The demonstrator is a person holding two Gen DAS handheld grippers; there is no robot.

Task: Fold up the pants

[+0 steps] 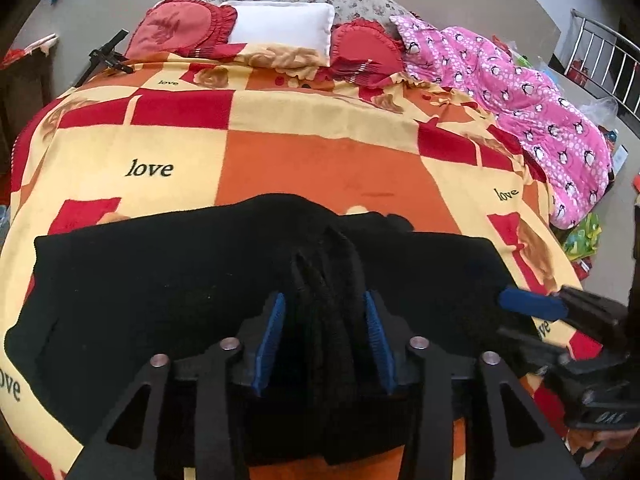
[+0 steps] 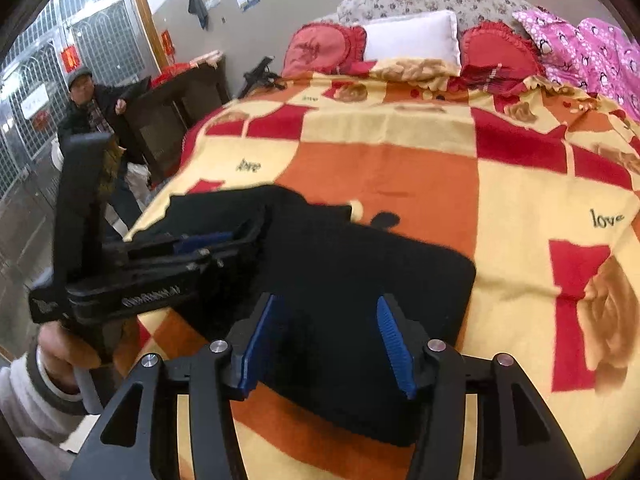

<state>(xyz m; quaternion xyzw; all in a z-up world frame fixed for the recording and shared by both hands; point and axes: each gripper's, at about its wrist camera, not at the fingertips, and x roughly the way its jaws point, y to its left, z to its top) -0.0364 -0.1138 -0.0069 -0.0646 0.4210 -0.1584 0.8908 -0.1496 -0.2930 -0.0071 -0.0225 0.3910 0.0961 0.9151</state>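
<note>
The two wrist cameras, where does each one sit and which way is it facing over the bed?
Left wrist: sits on the left tongs, looking down along them at the black pants and toward the pillows; the right tongs show at its right edge.
Right wrist: sits on the right tongs, facing the pants' right end; the left tongs and the hand holding them show at left.
Shared: pants, checked blanket, white pillow, pink quilt.
</note>
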